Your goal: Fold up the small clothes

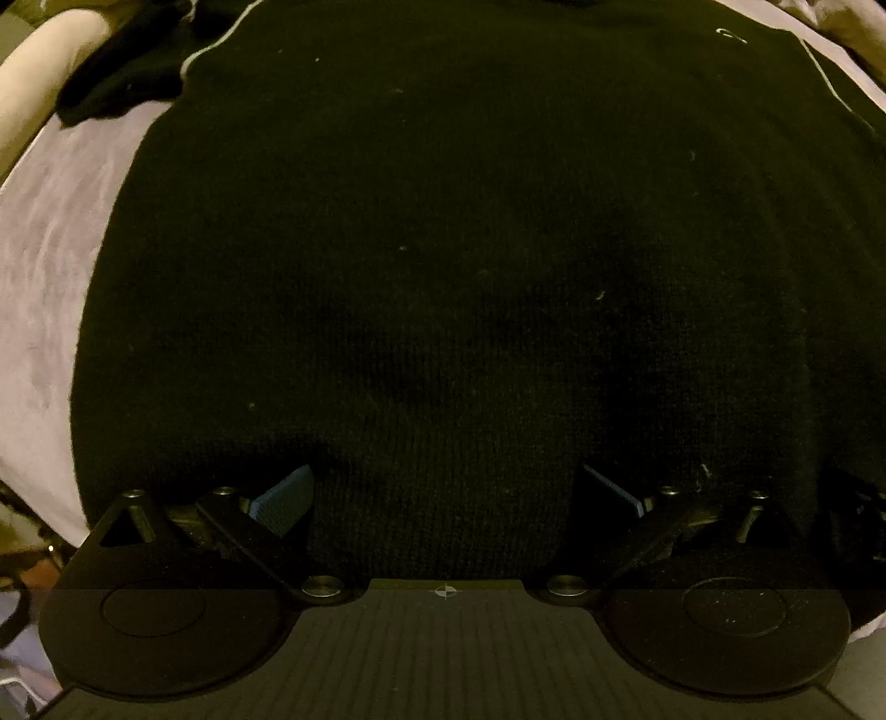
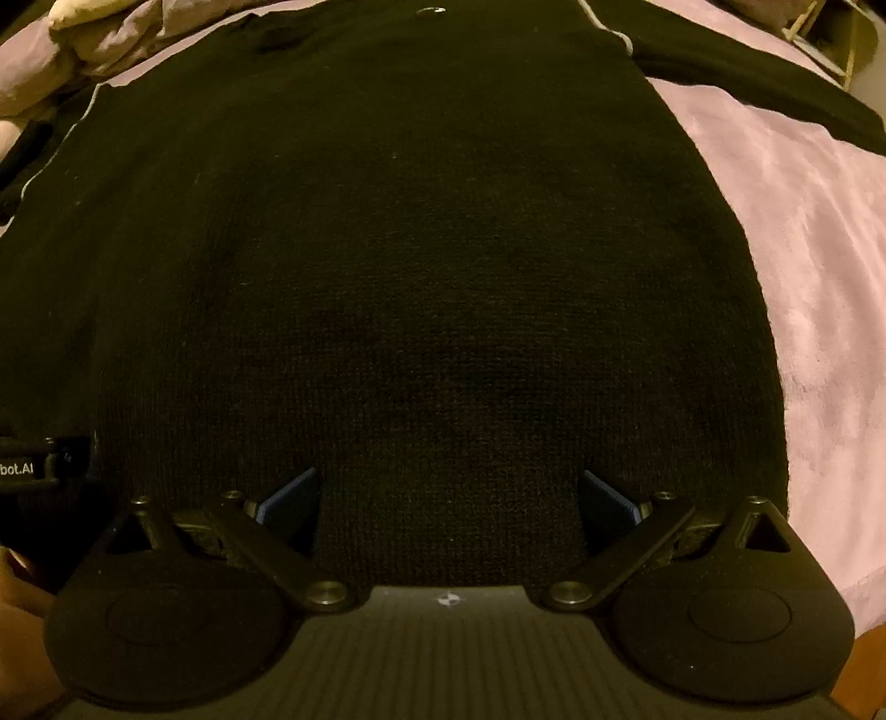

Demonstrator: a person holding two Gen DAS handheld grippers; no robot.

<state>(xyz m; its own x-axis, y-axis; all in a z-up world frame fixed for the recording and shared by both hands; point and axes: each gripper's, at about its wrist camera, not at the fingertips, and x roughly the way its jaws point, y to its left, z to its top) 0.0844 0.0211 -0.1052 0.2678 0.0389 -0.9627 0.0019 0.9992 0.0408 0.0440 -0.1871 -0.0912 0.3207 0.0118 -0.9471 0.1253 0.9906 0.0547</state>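
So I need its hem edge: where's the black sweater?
The black sweater lies flat on the pink blanket, its near hem between the open fingers of both the left tool and right tool.

A black knitted sweater (image 1: 443, 249) fills most of the left wrist view, spread flat over a pale pink bedcover (image 1: 50, 266). The left gripper (image 1: 446, 493) sits at the near hem, its two fingers spread wide apart, and a fold of the knit bulges up between them. The blue pads (image 1: 285, 495) on the fingers show at either side of that fold, their tips hidden under the cloth. A thin white line of trim (image 1: 213, 47) runs along the sweater's upper left edge, and a matching line shows at the upper right. Beyond the upper left corner lies another dark piece of cloth (image 1: 119, 83), next to a pale rolled blanket (image 1: 39, 72).
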